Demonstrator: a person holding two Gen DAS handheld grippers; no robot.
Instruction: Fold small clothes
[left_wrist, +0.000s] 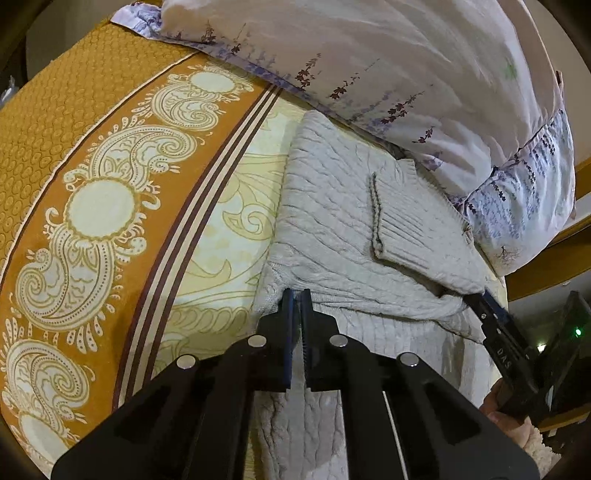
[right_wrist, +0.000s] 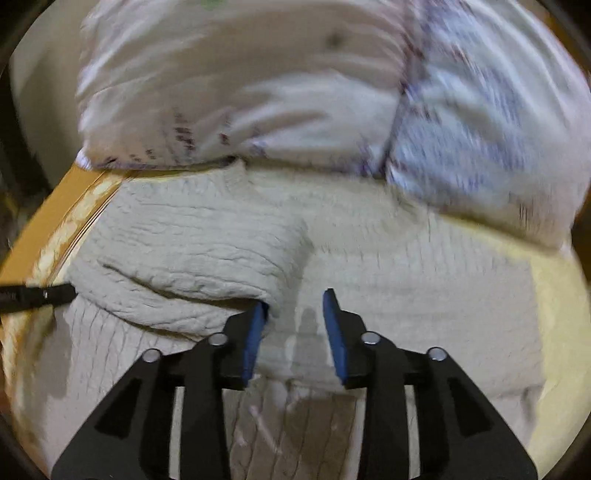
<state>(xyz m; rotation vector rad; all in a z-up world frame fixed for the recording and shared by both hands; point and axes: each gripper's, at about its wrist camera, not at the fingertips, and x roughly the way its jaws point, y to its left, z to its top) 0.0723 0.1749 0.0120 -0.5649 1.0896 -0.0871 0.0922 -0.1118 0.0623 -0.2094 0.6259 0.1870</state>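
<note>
The left gripper (left_wrist: 296, 295) had its jaws closed, pinching the sweater (left_wrist: 332, 206) edge. The right gripper (right_wrist: 295, 299) had its jaws apart, low over the cloth, its left fingertip (right_wrist: 258, 314) touching a fold.

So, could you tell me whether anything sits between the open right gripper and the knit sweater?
Nothing visible does. The right gripper hangs with its jaws apart directly over the cream cable-knit sweater, at the edge of a folded layer. The floral pillow lies beyond the sweater, and the left gripper is shut on the sweater's other edge.
</note>
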